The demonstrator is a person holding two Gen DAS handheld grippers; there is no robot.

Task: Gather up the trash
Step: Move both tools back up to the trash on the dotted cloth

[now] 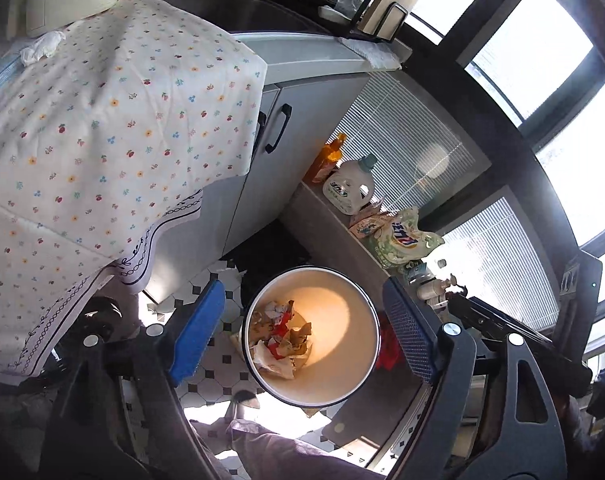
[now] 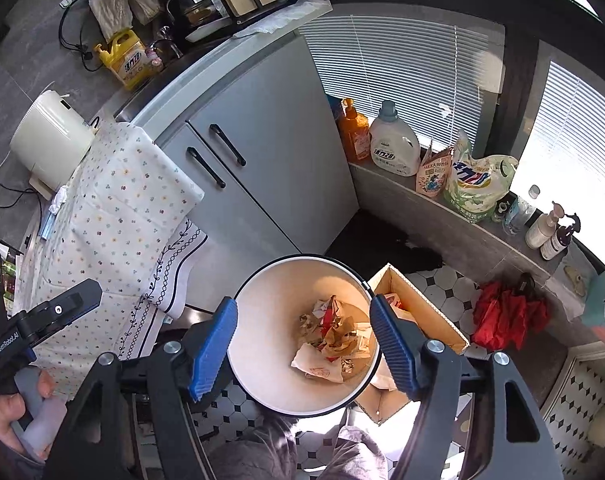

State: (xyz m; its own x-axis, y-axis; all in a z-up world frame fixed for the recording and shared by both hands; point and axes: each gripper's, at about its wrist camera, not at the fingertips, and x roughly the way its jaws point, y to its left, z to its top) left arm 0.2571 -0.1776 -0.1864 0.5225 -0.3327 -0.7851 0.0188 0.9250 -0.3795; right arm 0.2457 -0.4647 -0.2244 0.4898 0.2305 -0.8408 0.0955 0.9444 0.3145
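Observation:
A round cream trash bin [image 1: 354, 300] with a dark rim stands on the tiled floor, seen from above. Crumpled paper and wrapper trash [image 1: 280, 334] lies at its bottom. The bin [image 2: 270, 292] and its trash [image 2: 334, 338] also show in the right wrist view. My left gripper [image 1: 306, 328] is open and empty, high above the bin. My right gripper [image 2: 304, 344] is open and empty, also above the bin. A crumpled white tissue [image 1: 42, 48] lies on the floral tablecloth [image 1: 102, 120]; it shows small in the right wrist view [image 2: 58, 200].
A grey cabinet [image 2: 262, 140] stands behind the bin. A cardboard box [image 2: 418, 304] sits right of the bin. Detergent bottles [image 2: 394, 140] and bags line a low ledge [image 2: 462, 224]. A red cloth [image 2: 506, 316] lies on the floor. A white appliance [image 2: 50, 140] stands on the table.

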